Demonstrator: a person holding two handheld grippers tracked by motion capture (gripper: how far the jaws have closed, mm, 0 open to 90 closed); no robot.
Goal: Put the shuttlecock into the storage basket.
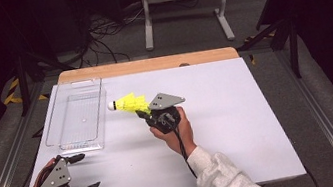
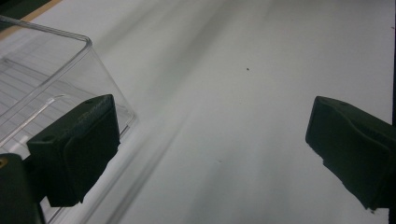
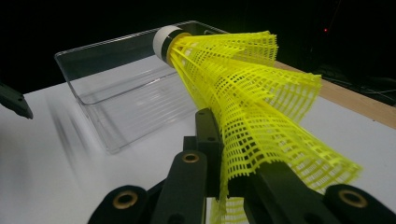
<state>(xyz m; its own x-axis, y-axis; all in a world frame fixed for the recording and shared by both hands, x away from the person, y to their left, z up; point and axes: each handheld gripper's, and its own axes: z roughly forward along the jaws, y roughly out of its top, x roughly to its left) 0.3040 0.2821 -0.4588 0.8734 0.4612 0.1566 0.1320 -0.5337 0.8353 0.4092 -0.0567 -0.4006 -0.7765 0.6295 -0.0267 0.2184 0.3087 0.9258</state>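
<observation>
Yellow shuttlecock skirt pinched between right gripper fingers, cork toward clear tray

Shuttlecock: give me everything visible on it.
The shuttlecock has a yellow plastic mesh skirt, squashed and creased, a white rounded cap and a dark band behind it. The right gripper is shut on the skirt's wide end and holds it above the white table, cap pointing toward the clear plastic tray. Nothing else touches it.
</observation>
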